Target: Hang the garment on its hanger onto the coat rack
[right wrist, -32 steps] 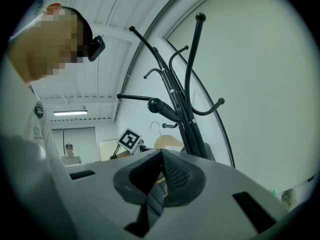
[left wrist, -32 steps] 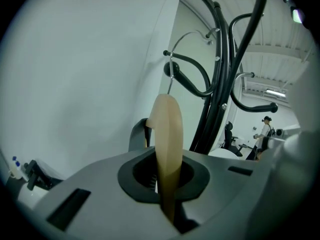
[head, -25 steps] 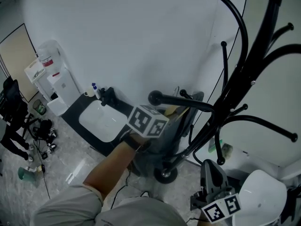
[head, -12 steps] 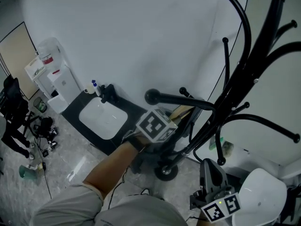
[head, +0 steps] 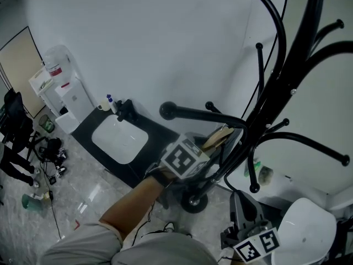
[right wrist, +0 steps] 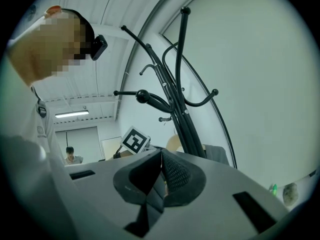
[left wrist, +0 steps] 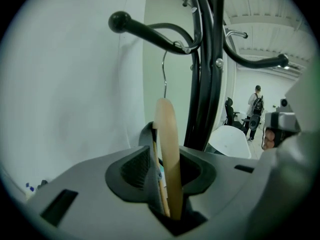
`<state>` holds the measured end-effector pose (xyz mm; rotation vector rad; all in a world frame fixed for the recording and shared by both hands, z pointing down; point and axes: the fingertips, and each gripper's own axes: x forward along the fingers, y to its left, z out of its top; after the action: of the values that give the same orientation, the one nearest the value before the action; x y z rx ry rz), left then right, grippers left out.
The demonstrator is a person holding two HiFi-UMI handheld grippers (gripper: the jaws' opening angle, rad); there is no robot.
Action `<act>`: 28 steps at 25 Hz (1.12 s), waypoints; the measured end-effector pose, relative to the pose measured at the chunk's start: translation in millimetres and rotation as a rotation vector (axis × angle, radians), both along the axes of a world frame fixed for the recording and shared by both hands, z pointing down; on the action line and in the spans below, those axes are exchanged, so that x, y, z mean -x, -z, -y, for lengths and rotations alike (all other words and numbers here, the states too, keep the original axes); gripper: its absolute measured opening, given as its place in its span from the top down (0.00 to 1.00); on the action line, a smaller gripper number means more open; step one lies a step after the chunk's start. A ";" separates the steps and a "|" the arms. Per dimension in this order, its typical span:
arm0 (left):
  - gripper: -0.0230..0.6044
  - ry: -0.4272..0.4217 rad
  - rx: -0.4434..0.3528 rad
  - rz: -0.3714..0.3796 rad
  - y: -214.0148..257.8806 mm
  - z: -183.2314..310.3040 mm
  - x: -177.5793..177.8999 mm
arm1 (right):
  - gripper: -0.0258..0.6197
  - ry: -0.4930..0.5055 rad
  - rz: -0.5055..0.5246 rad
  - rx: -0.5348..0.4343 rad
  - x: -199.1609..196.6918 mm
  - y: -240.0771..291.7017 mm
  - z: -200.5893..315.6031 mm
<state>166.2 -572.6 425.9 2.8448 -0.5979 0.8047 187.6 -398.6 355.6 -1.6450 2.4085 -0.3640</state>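
The left gripper (left wrist: 167, 158) is opening its fingers (left wrist: 132, 171) around the hanger (left wrist: 167, 129), hooked on the rack (left wrist: 205, 84). The right gripper (right wrist: 161, 170) is closed, empty.

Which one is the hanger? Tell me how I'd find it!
Look for the tall black coat rack against the white wall. From its arm with the ball tip, a thin metal hook drops down to the hanger, standing between the left gripper's opening jaws. It is the only pale wooden thing among all that black metal.
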 end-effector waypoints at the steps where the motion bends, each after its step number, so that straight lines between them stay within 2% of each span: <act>1: 0.75 0.011 -0.002 -0.005 1.2 -1.3 4.8 | 0.94 0.009 -0.002 0.000 2.6 -0.9 -0.7; 3: 0.70 0.042 -0.003 -0.028 5.4 -4.9 16.7 | 0.94 0.026 -0.004 0.000 7.1 -1.5 -1.6; 7: 0.71 0.107 -0.038 -0.091 23.9 -24.6 44.6 | 0.94 0.054 -0.012 0.010 13.1 -4.0 -3.0; 13: 0.92 0.180 -0.100 -0.209 48.6 -62.5 70.4 | 0.94 0.085 -0.043 0.041 22.1 -16.8 1.2; 17: 0.96 0.170 -0.102 -0.274 54.5 -89.5 68.0 | 0.94 0.094 -0.061 0.045 27.2 -17.1 0.9; 23: 0.96 0.092 -0.085 -0.367 53.2 -141.4 43.7 | 0.94 0.079 -0.084 0.059 21.8 -20.8 -2.4; 28: 0.96 0.067 -0.072 -0.388 45.9 -164.2 31.2 | 0.94 0.046 -0.128 0.077 16.4 -29.6 -3.2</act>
<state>135.1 -408.4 380.0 2.9090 -0.6675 0.2120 171.1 -395.3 385.1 -1.6960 2.5590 -0.3739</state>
